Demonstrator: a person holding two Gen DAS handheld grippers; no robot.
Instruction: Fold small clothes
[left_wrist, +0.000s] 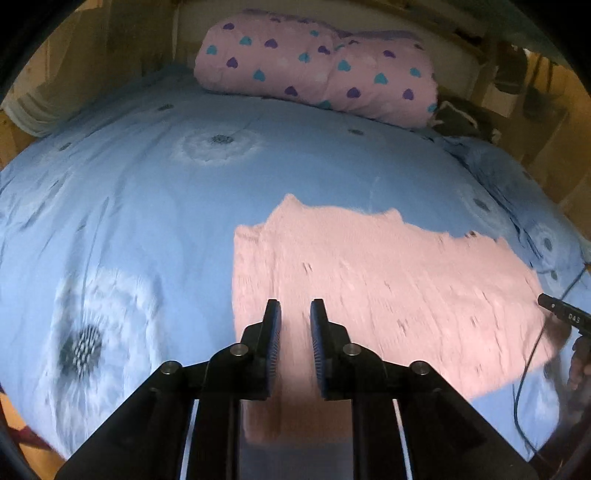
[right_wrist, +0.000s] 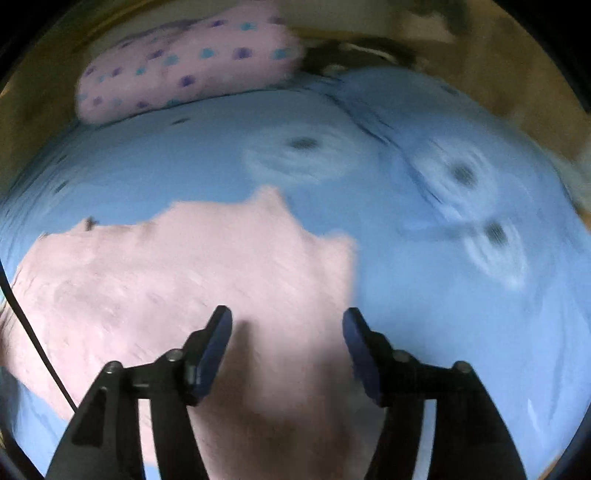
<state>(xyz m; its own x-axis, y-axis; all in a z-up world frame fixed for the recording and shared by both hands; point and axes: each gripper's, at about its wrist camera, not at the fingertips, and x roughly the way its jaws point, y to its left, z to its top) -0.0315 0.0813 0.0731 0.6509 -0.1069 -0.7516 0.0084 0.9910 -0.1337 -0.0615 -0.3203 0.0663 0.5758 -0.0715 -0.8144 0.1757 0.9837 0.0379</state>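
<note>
A small pink knitted garment (left_wrist: 369, 288) lies spread flat on the blue bed cover (left_wrist: 147, 192). My left gripper (left_wrist: 295, 314) hovers over the garment's left part, its fingers a narrow gap apart with nothing between them. In the right wrist view the same garment (right_wrist: 166, 280) fills the lower left. My right gripper (right_wrist: 287, 325) is wide open above the garment's right edge and holds nothing. Both views are motion-blurred. The right gripper's body (left_wrist: 565, 314) shows at the right edge of the left wrist view.
A rolled pink quilt with purple and teal hearts (left_wrist: 317, 66) lies at the head of the bed, also in the right wrist view (right_wrist: 184, 62). A folded blue cover (left_wrist: 498, 173) sits at the far right. A black cable (right_wrist: 33, 332) crosses the garment's left side.
</note>
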